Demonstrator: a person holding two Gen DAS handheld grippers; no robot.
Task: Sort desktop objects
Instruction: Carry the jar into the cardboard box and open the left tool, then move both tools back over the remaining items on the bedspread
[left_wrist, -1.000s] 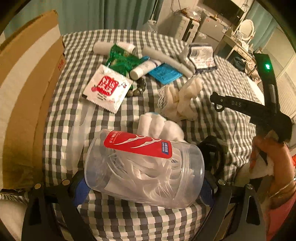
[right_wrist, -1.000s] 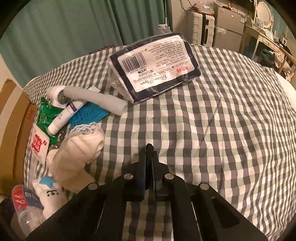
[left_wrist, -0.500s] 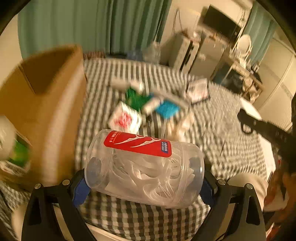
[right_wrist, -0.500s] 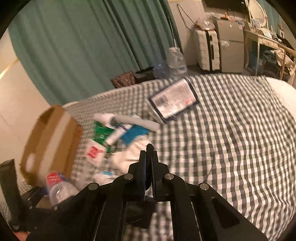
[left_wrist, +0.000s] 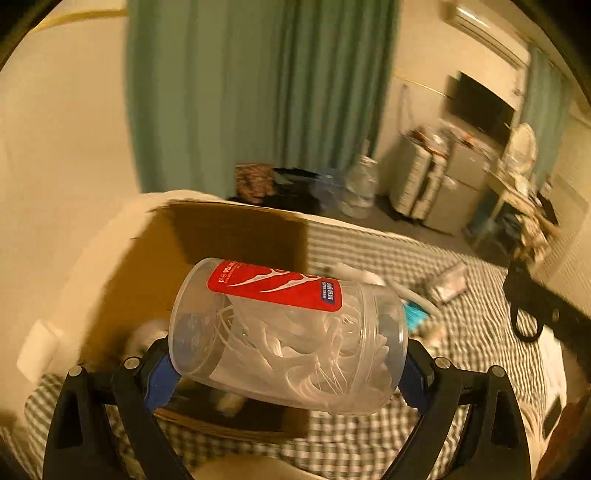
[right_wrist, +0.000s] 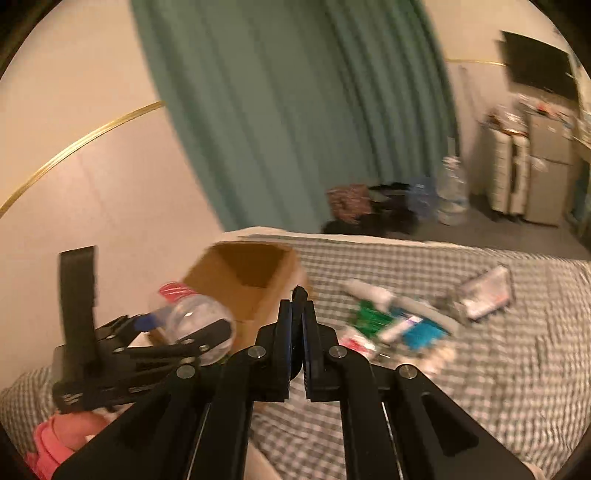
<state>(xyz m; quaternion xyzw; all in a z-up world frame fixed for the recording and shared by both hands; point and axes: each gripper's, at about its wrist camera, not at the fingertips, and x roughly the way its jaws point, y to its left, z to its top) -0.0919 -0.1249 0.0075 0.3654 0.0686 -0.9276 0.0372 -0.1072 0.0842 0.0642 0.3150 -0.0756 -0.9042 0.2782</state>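
Here the left claw (left_wrist: 288, 369) is clamped on the two flat ends of a clear plastic jar (left_wrist: 288, 336) of white floss picks, light, rigid and slippery, above the open brown cardboard box (left_wrist: 221, 240) ahead, while the right claw (right_wrist: 300, 295) is pressed together, empty.

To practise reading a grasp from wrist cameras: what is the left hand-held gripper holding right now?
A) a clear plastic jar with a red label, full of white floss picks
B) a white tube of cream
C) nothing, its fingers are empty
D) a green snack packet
A: the left hand-held gripper is clamped on the ends of the clear jar, which lies sideways between its fingers, in front of the cardboard box.
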